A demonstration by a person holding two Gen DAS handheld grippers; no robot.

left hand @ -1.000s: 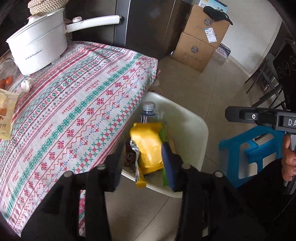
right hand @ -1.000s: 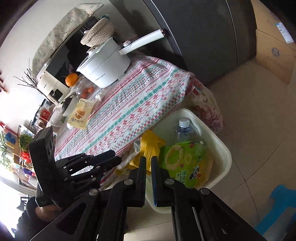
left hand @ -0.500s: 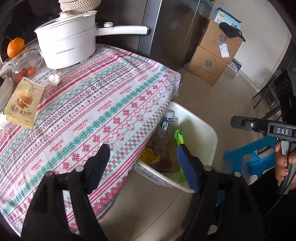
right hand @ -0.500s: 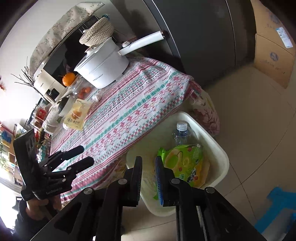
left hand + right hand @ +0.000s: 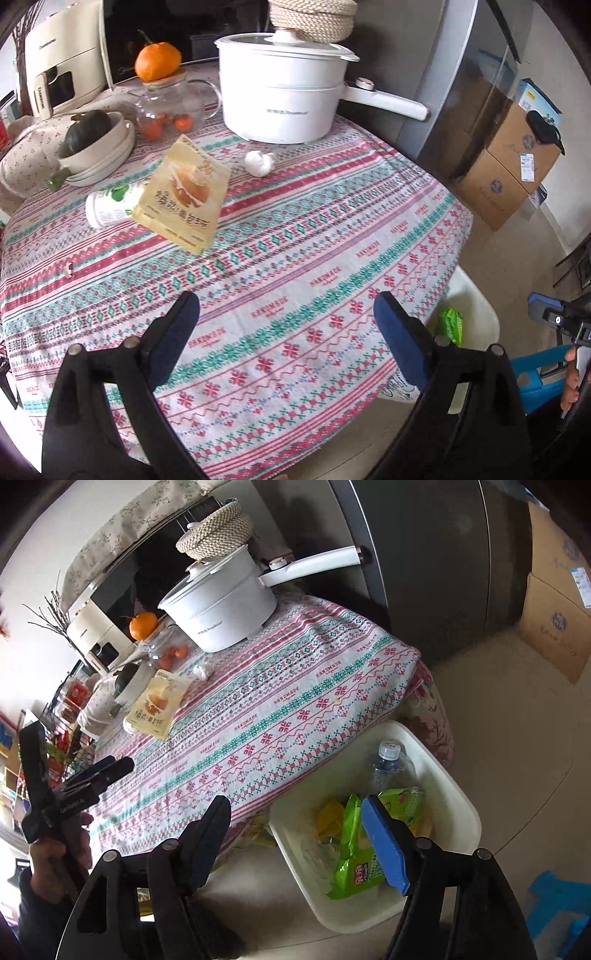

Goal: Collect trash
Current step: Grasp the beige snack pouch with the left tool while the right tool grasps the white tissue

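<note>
Hovering w/ jaws wide, empty: left gripper [image 5: 284, 319] & right gripper [image 5: 299, 830]. Risk: yellow pouch [image 5: 183, 197], upper left, is flat & leans on white bottle [image 5: 110, 206]; pads may slip or roll the bottle.

The tablecloth [image 5: 295, 258] hides most of the white bin [image 5: 476, 314] in the left wrist view; the green packet's [image 5: 354, 853] small print stays unreadable
</note>
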